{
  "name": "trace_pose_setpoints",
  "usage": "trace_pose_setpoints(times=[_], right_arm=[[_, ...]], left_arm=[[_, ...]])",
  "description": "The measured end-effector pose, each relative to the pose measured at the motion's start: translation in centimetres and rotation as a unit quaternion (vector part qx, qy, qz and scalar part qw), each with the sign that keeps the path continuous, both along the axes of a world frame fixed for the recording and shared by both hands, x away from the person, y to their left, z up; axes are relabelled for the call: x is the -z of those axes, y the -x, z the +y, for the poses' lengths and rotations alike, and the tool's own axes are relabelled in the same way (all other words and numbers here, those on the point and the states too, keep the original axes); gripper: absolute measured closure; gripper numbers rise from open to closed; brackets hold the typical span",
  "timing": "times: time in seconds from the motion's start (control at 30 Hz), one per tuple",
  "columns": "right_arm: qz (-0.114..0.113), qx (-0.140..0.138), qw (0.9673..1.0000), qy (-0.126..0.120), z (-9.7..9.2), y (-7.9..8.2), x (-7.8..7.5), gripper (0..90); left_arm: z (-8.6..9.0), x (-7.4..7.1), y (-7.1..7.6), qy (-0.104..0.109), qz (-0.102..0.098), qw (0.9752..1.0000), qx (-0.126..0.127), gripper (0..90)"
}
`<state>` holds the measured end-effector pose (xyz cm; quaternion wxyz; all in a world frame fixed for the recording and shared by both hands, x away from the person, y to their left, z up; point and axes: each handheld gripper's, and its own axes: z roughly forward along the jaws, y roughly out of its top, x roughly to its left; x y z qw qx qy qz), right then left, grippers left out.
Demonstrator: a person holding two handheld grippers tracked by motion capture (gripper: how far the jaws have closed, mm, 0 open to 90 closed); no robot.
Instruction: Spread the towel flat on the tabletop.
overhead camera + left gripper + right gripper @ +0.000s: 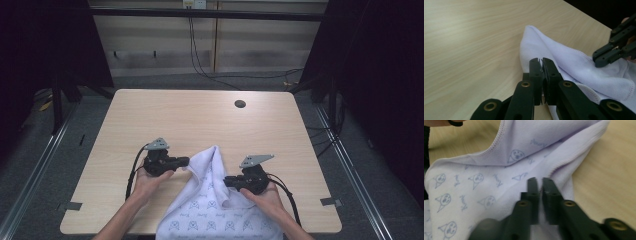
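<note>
Both pairs of fingers are clamped on the white, cartoon-printed cotton garment [212, 200]: the left gripper [186, 161] pinches its hemmed edge, the right gripper [227, 181] a fold opposite. The cloth lies bunched at six o'clock on the pale wooden worktop [200, 120], peaked between them. I'd judge both grasps made, with spreading and folding still to come.
</note>
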<state>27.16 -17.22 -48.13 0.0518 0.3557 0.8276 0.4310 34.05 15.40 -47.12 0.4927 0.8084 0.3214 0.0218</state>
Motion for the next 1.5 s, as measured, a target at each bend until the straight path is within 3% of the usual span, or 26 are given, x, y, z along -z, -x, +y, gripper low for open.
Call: trace_pose_setpoints(times=[0.17,0.2,0.27,0.3,0.33,0.37,0.4,0.43,0.47,0.53,0.6,0.63,0.67,0.73,0.77,0.8,0.83,0.9,1.03,1.1,1.17,1.2,1.33,1.5], right_arm=[[-0.030,0.043,0.9983,-0.026,-2.8,-0.5,-2.6,90.0],[-0.034,0.050,0.9978,-0.028,-3.4,-0.7,-3.0,90.0],[-0.032,0.052,0.9977,-0.030,-4.0,-1.1,-3.4,90.0],[-0.002,0.036,0.9983,-0.045,-4.6,-1.7,-3.5,85.8],[-0.002,0.036,0.9983,-0.045,-4.6,-1.7,-3.5,85.8],[-0.006,0.034,0.9983,-0.048,-4.3,-1.5,-3.4,79.0],[-0.007,0.003,0.9994,-0.034,-2.6,-0.5,-2.9,75.1],[-0.007,0.003,0.9994,-0.034,-2.6,-0.5,-2.9,75.1],[-0.006,-0.005,0.9995,-0.030,-1.9,-0.1,-2.7,75.2],[0.011,-0.023,0.9992,-0.030,-0.4,0.7,-1.9,73.0],[0.021,-0.028,0.9992,-0.017,0.3,1.4,-1.2,70.0],[0.028,-0.024,0.9992,-0.016,0.3,1.8,-0.8,62.1],[0.029,-0.016,0.9994,-0.009,0.2,1.9,-0.6,58.4],[0.037,-0.009,0.9993,-0.003,0.2,1.9,-0.4,56.0],[0.044,-0.002,0.9990,0.006,0.2,1.8,0.3,51.4],[0.044,-0.002,0.9990,0.006,0.2,1.8,0.3,51.4],[0.047,-0.005,0.9988,0.015,0.6,1.9,0.7,50.1],[0.049,-0.018,0.9985,0.015,0.9,1.9,0.9,50.3],[0.043,-0.019,0.9983,0.036,1.7,1.8,1.5,51.4],[0.033,-0.022,0.9983,0.043,2.0,1.8,1.4,59.8],[0.024,-0.012,0.9984,0.049,2.2,1.8,1.5,79.4],[0.023,-0.015,0.9985,0.047,2.1,1.7,1.5,86.0],[0.029,-0.010,0.9992,0.027,1.6,1.3,1.0,87.6],[-0.005,0.034,0.9992,-0.020,-1.5,0.5,-1.6,88.0]], left_arm=[[2.0,-1.0,-0.6,-0.002,-0.022,0.9994,-0.027,87.6],[2.8,-1.4,-1.1,-0.010,-0.028,0.9991,-0.030,87.6],[3.1,-1.6,-1.3,-0.006,-0.027,0.9991,-0.033,87.6],[3.5,-1.8,-1.6,-0.009,-0.034,0.9985,-0.041,87.5],[3.6,-1.9,-1.7,-0.014,-0.035,0.9984,-0.043,87.5],[3.6,-1.9,-2.0,-0.027,-0.041,0.9977,-0.046,87.5],[3.7,-1.8,-2.4,-0.044,-0.050,0.9966,-0.050,87.2],[3.8,-1.8,-2.7,-0.045,-0.050,0.9963,-0.052,87.2],[4.2,-1.5,-3.1,-0.031,-0.038,0.9965,-0.068,86.6],[4.9,-1.2,-3.6,-0.026,-0.030,0.9943,-0.099,79.9],[5.3,-1.1,-3.5,-0.009,-0.025,0.9949,-0.098,79.7],[5.4,-1.1,-3.2,-0.011,-0.027,0.9952,-0.094,77.6],[5.2,-1.0,-2.7,-0.014,-0.021,0.9969,-0.074,77.5],[5.0,-0.9,-2.4,-0.018,-0.018,0.9974,-0.067,77.1],[4.3,-0.2,-1.7,-0.025,-0.003,0.9989,-0.040,76.1],[4.3,-0.2,-1.7,-0.025,-0.003,0.9989,-0.040,75.6],[3.9,0.3,-1.1,-0.039,0.001,0.9990,-0.024,75.3],[3.6,1.7,0.0,-0.059,0.017,0.9981,-0.001,75.2],[3.9,2.4,0.4,-0.068,0.027,0.9973,0.005,74.9],[4.2,2.8,0.8,-0.072,0.034,0.9968,0.003,73.6],[4.3,3.2,1.2,-0.080,0.033,0.9962,-0.004,71.7],[4.4,3.3,1.4,-0.082,0.027,0.9962,-0.007,71.6],[4.0,3.3,1.5,-0.092,0.016,0.9956,-0.010,71.7],[4.0,3.4,0.8,-0.092,0.005,0.9954,-0.029,76.7]])
